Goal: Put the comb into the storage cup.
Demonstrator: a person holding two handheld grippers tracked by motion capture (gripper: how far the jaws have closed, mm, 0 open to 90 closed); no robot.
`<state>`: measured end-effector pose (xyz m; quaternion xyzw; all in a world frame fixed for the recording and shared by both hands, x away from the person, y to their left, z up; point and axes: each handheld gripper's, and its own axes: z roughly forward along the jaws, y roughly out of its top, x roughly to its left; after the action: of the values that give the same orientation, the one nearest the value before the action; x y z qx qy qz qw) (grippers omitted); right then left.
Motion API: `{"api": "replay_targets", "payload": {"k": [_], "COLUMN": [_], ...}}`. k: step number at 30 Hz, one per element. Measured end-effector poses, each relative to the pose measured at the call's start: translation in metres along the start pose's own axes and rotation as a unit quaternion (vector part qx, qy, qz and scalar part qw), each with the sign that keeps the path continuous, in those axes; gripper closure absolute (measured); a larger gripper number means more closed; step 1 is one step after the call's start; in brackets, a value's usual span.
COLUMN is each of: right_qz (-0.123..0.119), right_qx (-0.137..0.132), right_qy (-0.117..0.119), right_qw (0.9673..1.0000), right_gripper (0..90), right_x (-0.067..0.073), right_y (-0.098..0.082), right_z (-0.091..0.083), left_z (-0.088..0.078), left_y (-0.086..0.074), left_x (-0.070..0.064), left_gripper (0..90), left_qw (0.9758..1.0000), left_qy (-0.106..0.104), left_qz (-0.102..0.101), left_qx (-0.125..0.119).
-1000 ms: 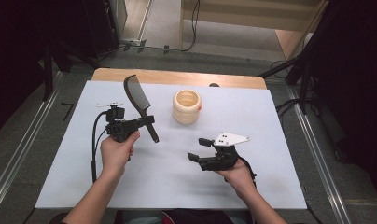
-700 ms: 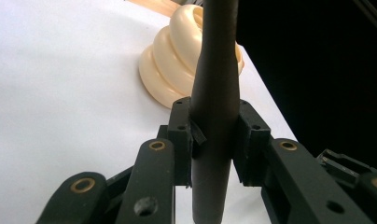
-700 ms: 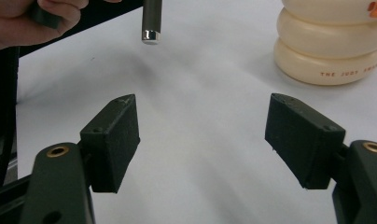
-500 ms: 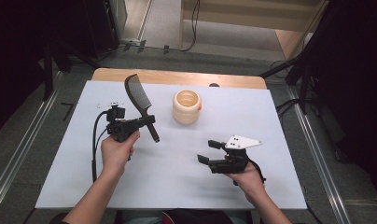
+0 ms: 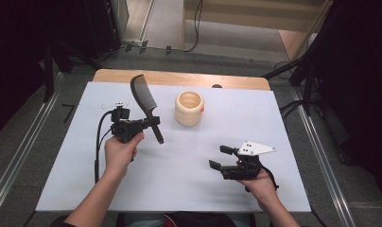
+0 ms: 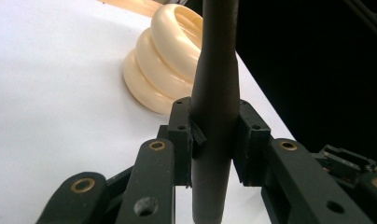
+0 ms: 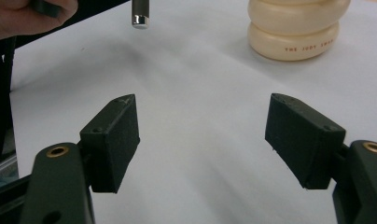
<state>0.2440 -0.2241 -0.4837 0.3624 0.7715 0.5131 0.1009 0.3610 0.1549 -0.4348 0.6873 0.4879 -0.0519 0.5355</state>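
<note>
A black comb [image 5: 144, 97] stands tilted above the white sheet, teeth end up and away. My left gripper [image 5: 153, 122] is shut on its round handle [image 6: 217, 93], which runs between the two pads. A cream ribbed pot [image 5: 189, 108] stands upright on the sheet just right of the comb and shows behind the handle as the pot [image 6: 163, 60]. My right gripper [image 5: 217, 157] hovers low at the front right, open, its jaws pointing left with nothing between them. From the right gripper [image 7: 205, 135] I see the pot [image 7: 294, 28] ahead and the handle's end [image 7: 140, 14].
A white sheet [image 5: 179, 179] covers a wooden table whose far edge [image 5: 179, 78] shows. Dark floor, metal rails and cables surround it. A black cable [image 5: 98, 146] trails from the left gripper. The person's left hand [image 7: 28, 14] is at the top left of the right gripper view.
The right hand has drifted to the right and slightly toward the near edge, jaws still open. The left hand and the comb have stayed put.
</note>
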Motion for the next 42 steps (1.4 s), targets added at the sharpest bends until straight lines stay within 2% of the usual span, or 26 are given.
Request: {"api": "replay_targets", "payload": {"k": [5, 7, 13, 27, 33, 38, 42], "right_qz": [0.005, 0.006, 0.011, 0.02, 0.024, 0.022, 0.023], "right_qx": [0.001, 0.004, 0.002, 0.002, 0.001, 0.001, 0.0], "right_qy": [-0.005, -0.005, -0.014, -0.026, -0.025, -0.024, -0.025], "right_qw": [1.0, 1.0, 0.9998, 0.9995, 0.9994, 0.9995, 0.9994], "right_gripper": [24.1, 24.1, 24.1, 24.0, 24.1, 24.0, 24.0], "right_x": [-0.002, -0.004, -0.008, -0.013, -0.012, -0.012, -0.013], "right_y": [-0.003, -0.005, -0.008, -0.014, -0.015, -0.015, -0.015], "right_z": [-0.005, -0.007, -0.016, -0.028, -0.029, -0.029, -0.03], "left_z": [0.004, 0.006, 0.015, 0.032, 0.041, 0.049, 0.055], "left_y": [0.005, 0.007, 0.013, 0.025, 0.029, 0.033, 0.035], "left_x": [-0.004, -0.006, -0.011, -0.021, -0.026, -0.03, -0.034], "left_gripper": [72.4, 72.4, 72.4, 72.3, 72.3, 72.3, 72.3], "left_qw": [0.9997, 0.9995, 0.9986, 0.996, 0.9941, 0.9926, 0.9907], "left_qy": [-0.008, -0.016, -0.024, -0.05, -0.056, -0.067, -0.071], "left_qz": [0.021, 0.023, 0.042, 0.062, 0.078, 0.082, 0.092], "left_qx": [0.008, 0.011, 0.021, 0.039, 0.051, 0.06, 0.07]}}
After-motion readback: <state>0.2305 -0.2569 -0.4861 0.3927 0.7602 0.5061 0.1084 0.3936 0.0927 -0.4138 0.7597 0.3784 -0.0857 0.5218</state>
